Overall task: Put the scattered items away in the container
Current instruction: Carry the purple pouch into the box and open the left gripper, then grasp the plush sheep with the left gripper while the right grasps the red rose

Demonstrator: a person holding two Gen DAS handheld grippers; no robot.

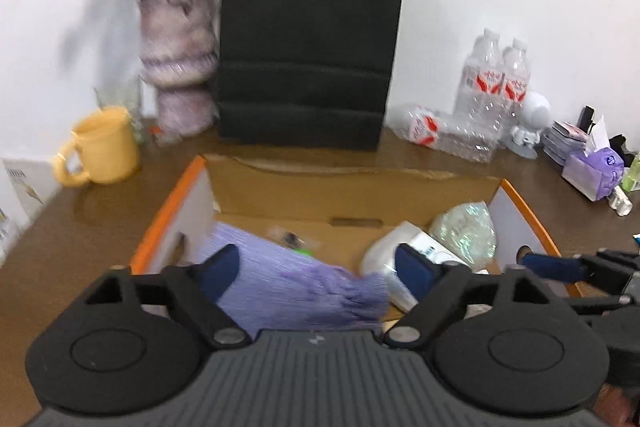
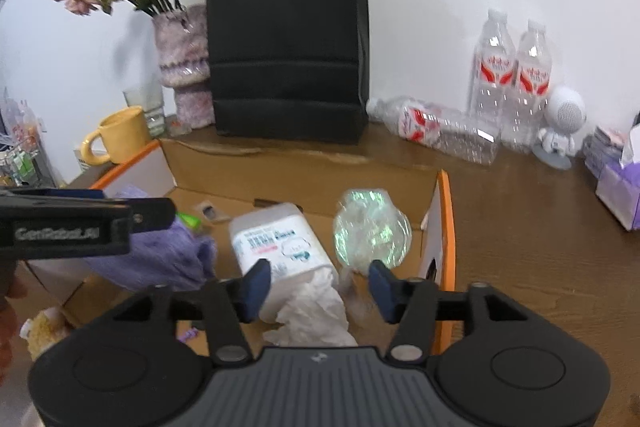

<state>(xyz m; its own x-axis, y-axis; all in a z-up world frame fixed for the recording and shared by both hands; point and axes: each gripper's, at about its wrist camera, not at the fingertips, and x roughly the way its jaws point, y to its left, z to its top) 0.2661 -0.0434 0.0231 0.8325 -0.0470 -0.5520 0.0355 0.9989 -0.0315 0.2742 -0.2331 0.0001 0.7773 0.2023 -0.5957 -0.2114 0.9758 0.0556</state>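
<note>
While both tools hang over the box, the scene reads so:

Left gripper (image 1: 316,267): fingers spread wide, nothing between them; the purple cloth (image 1: 288,287) lies below and between the blue pads.
Right gripper (image 2: 320,285): fingers apart, gripping nothing, above crumpled white tissue (image 2: 316,311).
Cardboard box (image 1: 352,187): orange-edged, on the brown table (image 2: 540,239).
Inside the box: purple cloth at the left, a white wipes pack (image 2: 280,243) in the middle, an iridescent wrapped ball (image 2: 370,227) at the right (touching or only just beside the pack, I cannot tell).
Behind the box: black paper bag (image 1: 308,43), yellow mug (image 1: 102,151), water bottles (image 2: 512,79).
</note>
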